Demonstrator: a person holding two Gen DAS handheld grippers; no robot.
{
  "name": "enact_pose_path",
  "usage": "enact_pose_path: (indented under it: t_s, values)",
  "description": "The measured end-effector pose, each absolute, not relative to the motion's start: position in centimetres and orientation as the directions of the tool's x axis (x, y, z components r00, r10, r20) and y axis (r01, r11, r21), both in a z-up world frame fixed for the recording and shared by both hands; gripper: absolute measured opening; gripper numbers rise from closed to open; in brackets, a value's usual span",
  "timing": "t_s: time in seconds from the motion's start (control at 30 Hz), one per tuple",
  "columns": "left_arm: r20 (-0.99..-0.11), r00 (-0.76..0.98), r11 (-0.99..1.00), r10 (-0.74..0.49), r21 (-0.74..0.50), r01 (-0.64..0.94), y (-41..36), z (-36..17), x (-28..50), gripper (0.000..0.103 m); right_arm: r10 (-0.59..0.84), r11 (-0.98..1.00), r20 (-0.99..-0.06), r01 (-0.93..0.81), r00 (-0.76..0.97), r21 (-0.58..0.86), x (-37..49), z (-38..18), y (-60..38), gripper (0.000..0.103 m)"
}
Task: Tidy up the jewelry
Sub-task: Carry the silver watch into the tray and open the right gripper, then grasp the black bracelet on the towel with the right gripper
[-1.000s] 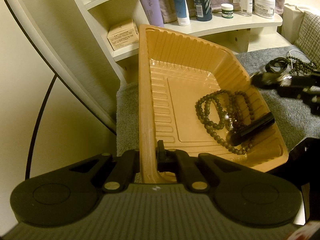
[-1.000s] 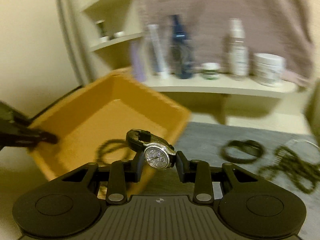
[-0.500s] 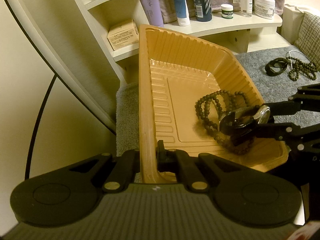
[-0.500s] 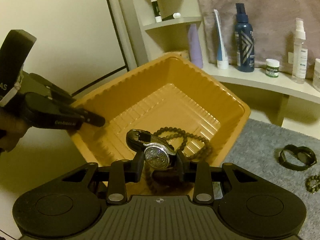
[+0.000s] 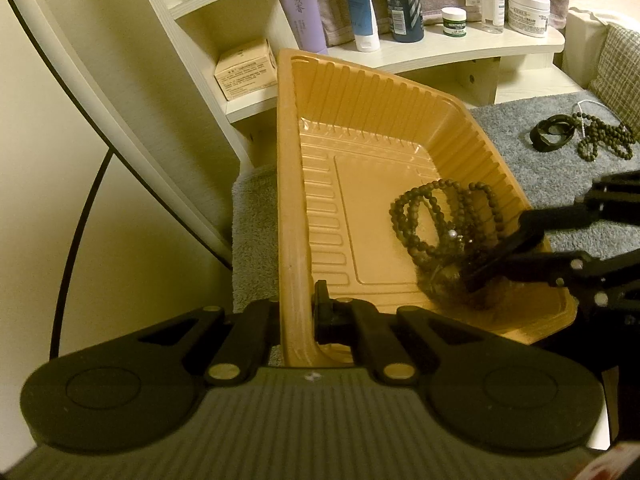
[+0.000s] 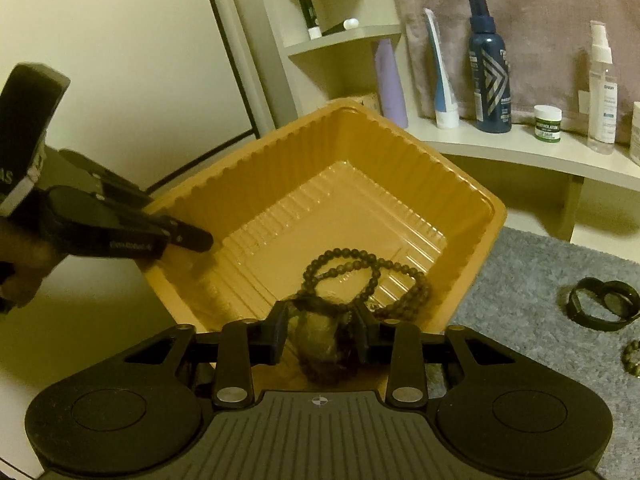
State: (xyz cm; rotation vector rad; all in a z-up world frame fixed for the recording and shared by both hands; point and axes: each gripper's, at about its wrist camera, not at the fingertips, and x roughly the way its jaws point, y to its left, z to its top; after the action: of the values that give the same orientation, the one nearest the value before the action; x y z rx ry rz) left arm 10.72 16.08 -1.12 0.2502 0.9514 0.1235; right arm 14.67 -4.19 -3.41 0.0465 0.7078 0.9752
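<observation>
One orange ribbed tray (image 5: 360,128), frame centre; left gripper (image 5: 296,312) clamped on its near rim. Dark bead strand (image 6: 348,272) coiled inside. Right gripper (image 6: 320,332) parted over blurred watch (image 6: 324,344), grip unclear. Lower right: one black band (image 6: 604,304), one bead strand (image 5: 604,140) on grey mat (image 6: 520,280).

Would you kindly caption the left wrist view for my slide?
Left tool grips the orange tray rim while the right tool reaches among the bead bracelets inside.

Left gripper (image 5: 296,316) is clamping the orange tray's (image 5: 290,208) near wall, lower centre; right gripper (image 5: 476,268) is reaching over the bead bracelets (image 5: 432,216), centre right.
</observation>
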Motion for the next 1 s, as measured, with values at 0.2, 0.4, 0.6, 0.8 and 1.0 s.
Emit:
enact_pose_path:
  t_s: [0.2, 0.4, 0.6, 0.8, 1.0]
  values:
    - [-0.787, 0.580, 0.965, 0.210, 0.262, 0.006, 16.2, -1.2, 10.7, 0.003, 0.761, 0.609, -0.501, -0.718, 0.411, 0.337, 14.9, -2.9, -5.2, 0.067]
    - [-0.786, 0.582, 0.965, 0.210, 0.262, 0.005, 16.3, -1.2, 10.6, 0.003, 0.732, 0.657, -0.498, -0.675, 0.466, 0.335, 15.1, -3.0, -6.6, 0.067]
    - [-0.785, 0.583, 0.965, 0.209, 0.260, 0.005, 16.3, -1.3, 10.6, 0.003, 0.665, 0.732, -0.522, -0.605, 0.535, 0.313, 15.4, -4.0, -9.1, 0.067]
    - [-0.785, 0.583, 0.965, 0.210, 0.263, 0.006, 16.3, -1.3, 10.6, 0.003, 0.547, 0.830, -0.555, -0.490, 0.627, 0.266, 17.1, -5.1, -12.1, 0.067]
    - [-0.784, 0.584, 0.965, 0.211, 0.262, 0.003, 16.2, -1.2, 10.6, 0.003, 0.448, 0.889, -0.584, -0.404, 0.677, 0.214, 19.5, -6.1, -14.5, 0.067]
